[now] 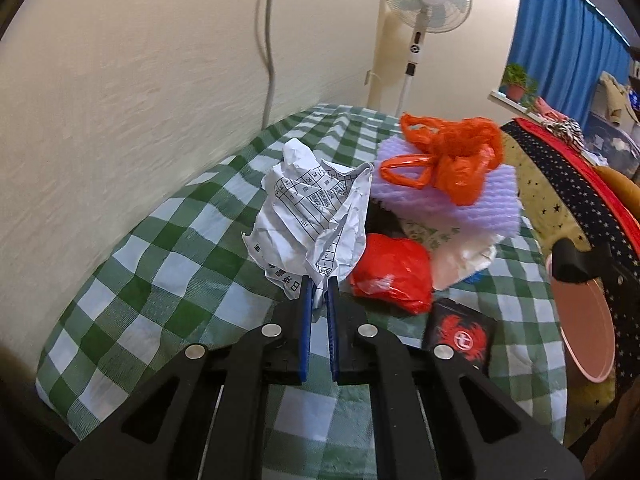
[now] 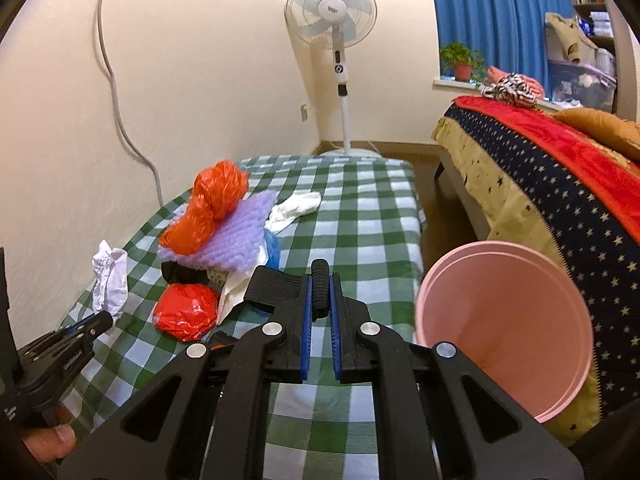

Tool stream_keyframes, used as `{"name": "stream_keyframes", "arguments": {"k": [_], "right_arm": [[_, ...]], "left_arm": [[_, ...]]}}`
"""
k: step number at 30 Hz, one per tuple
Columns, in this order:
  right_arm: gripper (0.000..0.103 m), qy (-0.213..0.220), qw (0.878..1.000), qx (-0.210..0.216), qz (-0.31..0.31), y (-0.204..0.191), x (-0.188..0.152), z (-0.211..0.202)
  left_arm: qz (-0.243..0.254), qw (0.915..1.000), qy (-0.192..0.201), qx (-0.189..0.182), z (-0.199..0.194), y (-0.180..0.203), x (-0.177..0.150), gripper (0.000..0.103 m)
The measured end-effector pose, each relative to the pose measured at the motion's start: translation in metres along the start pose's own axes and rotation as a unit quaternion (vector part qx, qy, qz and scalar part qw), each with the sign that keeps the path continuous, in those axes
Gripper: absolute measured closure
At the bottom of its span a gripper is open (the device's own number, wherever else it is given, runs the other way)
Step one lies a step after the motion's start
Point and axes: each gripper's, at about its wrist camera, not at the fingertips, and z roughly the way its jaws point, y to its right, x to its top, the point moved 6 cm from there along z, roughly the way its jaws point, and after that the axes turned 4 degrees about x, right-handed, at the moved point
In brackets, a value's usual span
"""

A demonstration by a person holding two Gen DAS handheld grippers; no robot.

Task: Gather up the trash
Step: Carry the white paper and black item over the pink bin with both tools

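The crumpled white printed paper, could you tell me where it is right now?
The crumpled white printed paper is pinched in the left gripper above the green checked tablecloth, wall side of the red plastic bag.

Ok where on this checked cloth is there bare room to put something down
Bare cloth runs along the table's right side, between the trash pile and the edge facing the bed. The far end near the fan is bare too. The left middle is crowded: orange bag, purple foam, red bag, crumpled paper.
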Motion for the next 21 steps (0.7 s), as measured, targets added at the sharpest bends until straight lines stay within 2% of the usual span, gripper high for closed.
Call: {"name": "stream_keyframes", "arguments": {"k": [9, 21], "right_arm": [[0.095, 0.029, 0.999, -0.024, 0.012, 0.022, 0.016, -0.038], [0.095, 0.068, 0.995, -0.064, 0.039, 0.072, 0.037, -0.088]], "left_arm": [[0.040, 0.9985, 0.022, -0.029, -0.028, 0.021, -0.004, 0.096], [0.089, 0.9919, 0.049, -0.076, -0.056, 0.062, 0.001, 0.096]]}}
